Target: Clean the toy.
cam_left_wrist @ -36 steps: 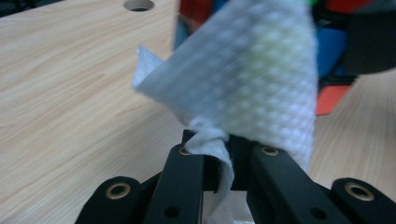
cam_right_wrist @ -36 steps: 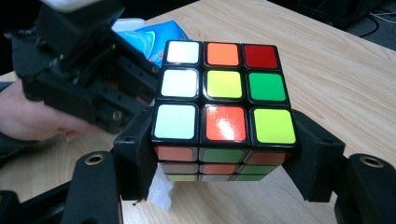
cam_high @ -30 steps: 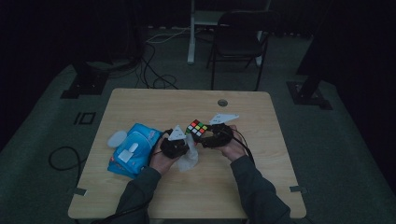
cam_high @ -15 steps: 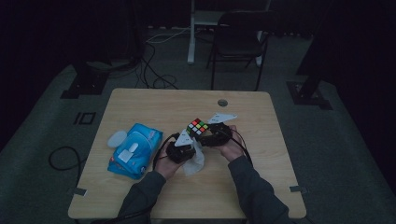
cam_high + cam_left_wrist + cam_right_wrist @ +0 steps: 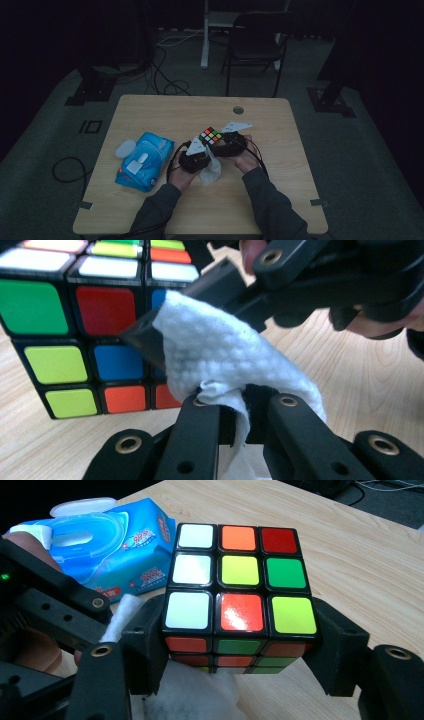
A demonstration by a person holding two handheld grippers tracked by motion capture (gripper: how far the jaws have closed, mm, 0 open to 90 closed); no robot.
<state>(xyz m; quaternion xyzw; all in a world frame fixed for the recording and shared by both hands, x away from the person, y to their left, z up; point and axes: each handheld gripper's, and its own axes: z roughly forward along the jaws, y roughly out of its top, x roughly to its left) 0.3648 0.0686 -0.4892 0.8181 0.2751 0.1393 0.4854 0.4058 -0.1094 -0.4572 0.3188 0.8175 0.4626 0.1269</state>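
The right gripper [image 5: 240, 645] clamps its fingers on the puzzle cube [image 5: 240, 585] above the worktop [image 5: 280, 200]. The left gripper [image 5: 240, 405], fingers pinched on the white wipe [image 5: 220, 350], has moved slightly closer, so the wipe now presses the cube's side, and wiping seems underway.

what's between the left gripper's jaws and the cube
A white wipe, pinched in the left gripper, lies against the cube and over a jaw of the right gripper; seen in the left gripper view.

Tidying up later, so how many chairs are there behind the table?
1: a dark chair stands on the floor past the table's far edge, right of centre. The dim room could hide others.
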